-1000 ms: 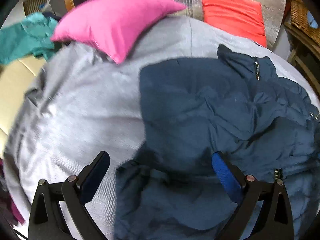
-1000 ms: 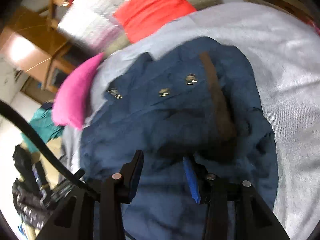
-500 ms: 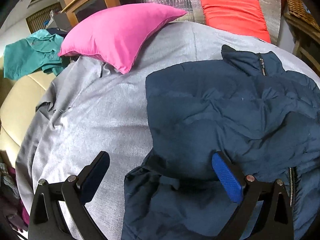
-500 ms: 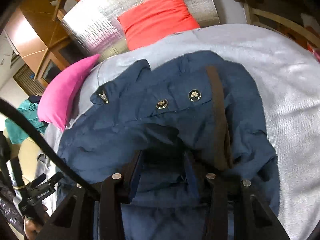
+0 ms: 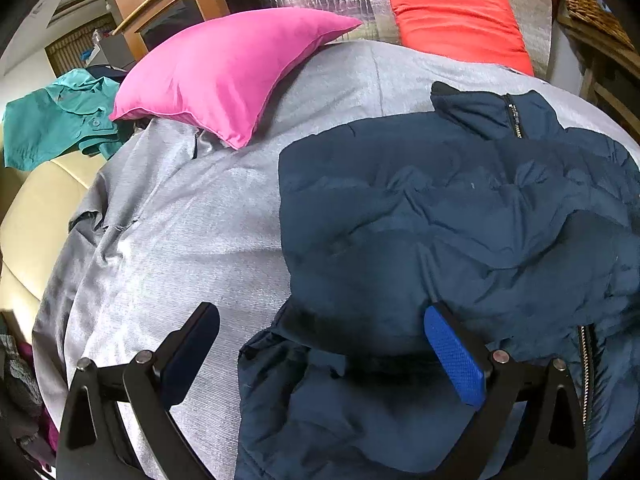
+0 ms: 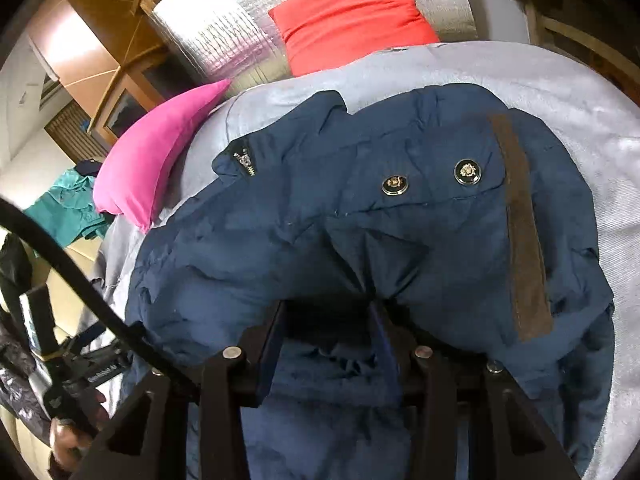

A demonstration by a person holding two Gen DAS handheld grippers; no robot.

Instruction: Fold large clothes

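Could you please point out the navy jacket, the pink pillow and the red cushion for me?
navy jacket [image 5: 460, 216], left wrist view, on its quilted back panel.
pink pillow [image 5: 224, 68], left wrist view, on the middle of its face.
red cushion [image 6: 352, 20], right wrist view, on its centre.

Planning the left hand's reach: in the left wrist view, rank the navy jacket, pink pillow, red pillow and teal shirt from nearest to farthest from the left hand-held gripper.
1. Navy jacket: just ahead of the left hand-held gripper, right.
2. Pink pillow: beyond, left.
3. Red pillow at the far right and teal shirt at the far left: too close to call.
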